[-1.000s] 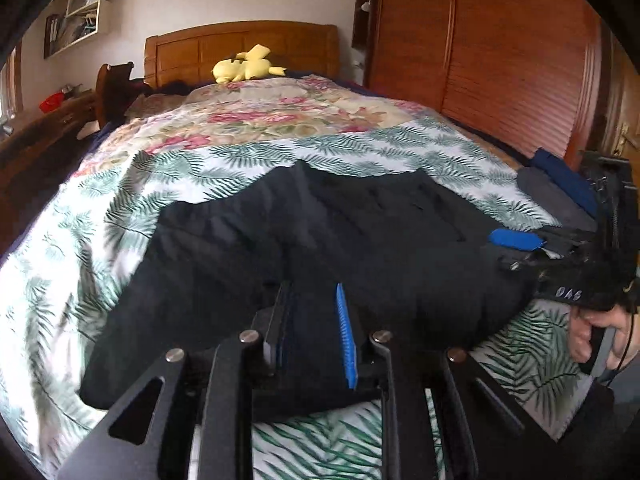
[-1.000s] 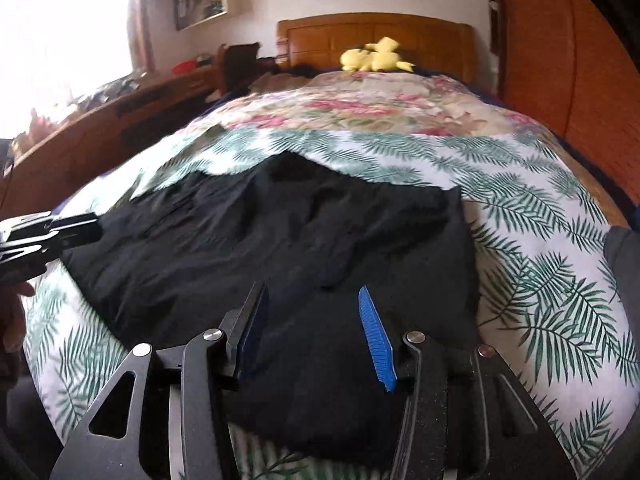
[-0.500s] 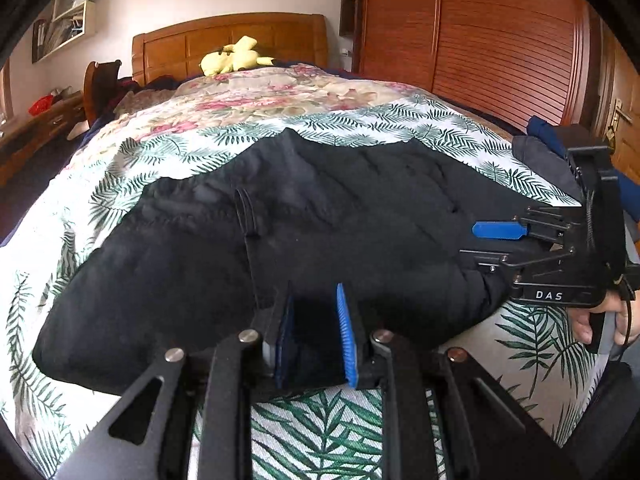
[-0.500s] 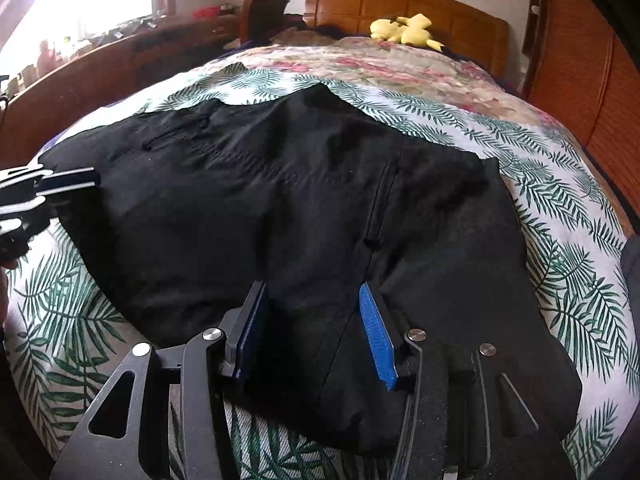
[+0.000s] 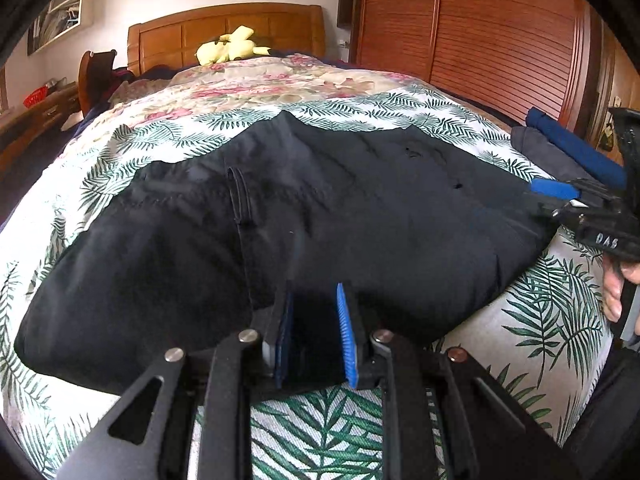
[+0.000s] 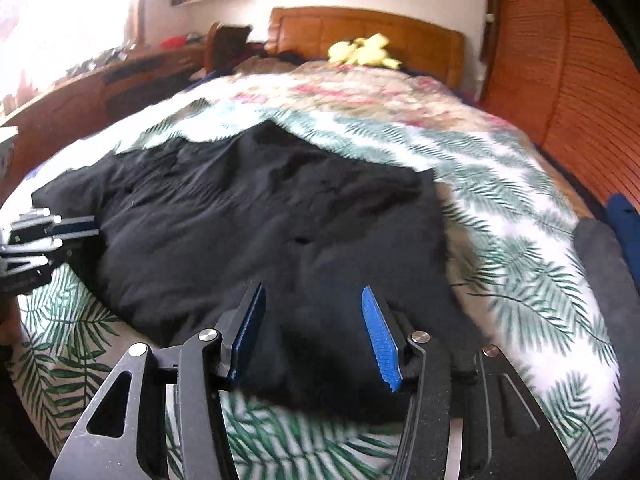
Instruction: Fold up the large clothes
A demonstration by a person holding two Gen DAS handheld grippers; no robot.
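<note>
A large black garment (image 5: 320, 216) lies spread across the palm-leaf bedspread (image 5: 540, 320); it also shows in the right wrist view (image 6: 248, 232). My left gripper (image 5: 314, 332) stands at the garment's near edge with black cloth between its narrowly parted blue pads. My right gripper (image 6: 316, 336) is open over the garment's near right edge, its pads wide apart, with cloth under them. The right gripper shows in the left wrist view (image 5: 560, 196) at the garment's right edge. The left gripper shows in the right wrist view (image 6: 68, 228) at the left edge.
A yellow plush toy (image 5: 232, 46) lies by the wooden headboard (image 5: 224, 32). Folded dark blue and grey clothes (image 5: 568, 148) sit at the bed's right edge. A wooden slatted wardrobe (image 5: 480, 32) lines the right side. A desk (image 6: 100, 84) stands left of the bed.
Both grippers have drawn back a little toward the foot of the bed. The right gripper's jaws have opened wider. The garment has settled flat on the bed.
</note>
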